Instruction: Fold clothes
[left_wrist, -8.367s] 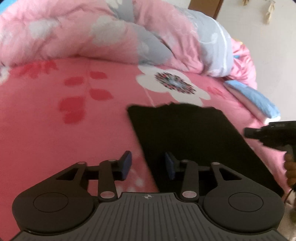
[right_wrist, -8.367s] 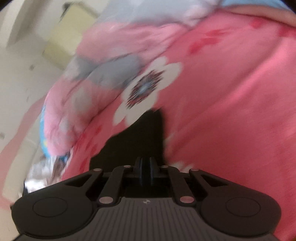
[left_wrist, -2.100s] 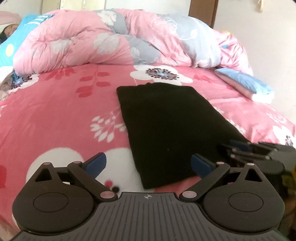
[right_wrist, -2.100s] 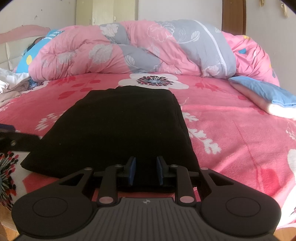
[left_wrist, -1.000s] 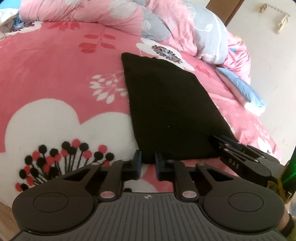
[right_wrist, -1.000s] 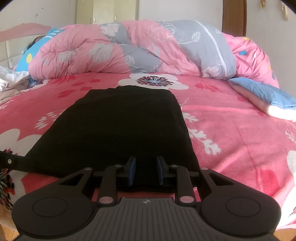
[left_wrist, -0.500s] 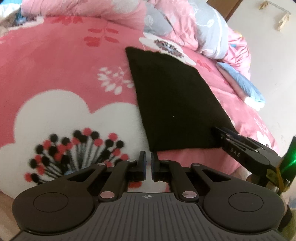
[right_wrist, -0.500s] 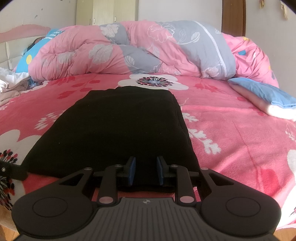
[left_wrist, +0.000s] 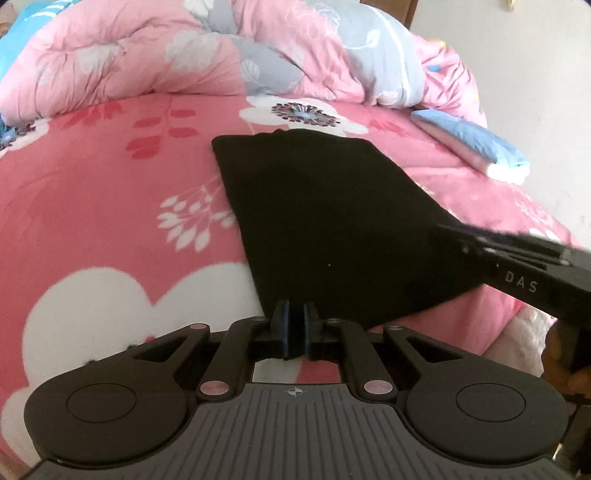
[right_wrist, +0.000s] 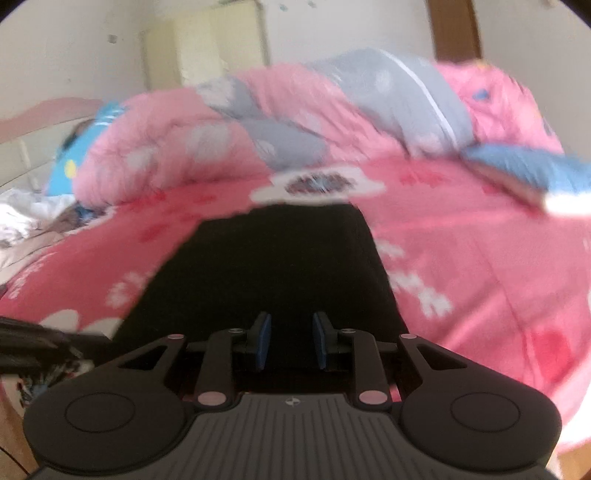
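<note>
Black garment (left_wrist: 325, 221) flat on bed (left_wrist: 110, 206)
Left hand-held gripper (left_wrist: 294, 325) clamped its near hem; right hand-held gripper (right_wrist: 289, 341) stood apart; cloth likely soft, limp

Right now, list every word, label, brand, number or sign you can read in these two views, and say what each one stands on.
"DAS": pale letters on the side of the right gripper, seen in the left wrist view.
A small round crosshair mark sits on each camera mount, with no letters in it.
Nothing readable on the black garment, the pink floral bedsheet or the rolled quilt; the right wrist view is motion-blurred.
</note>
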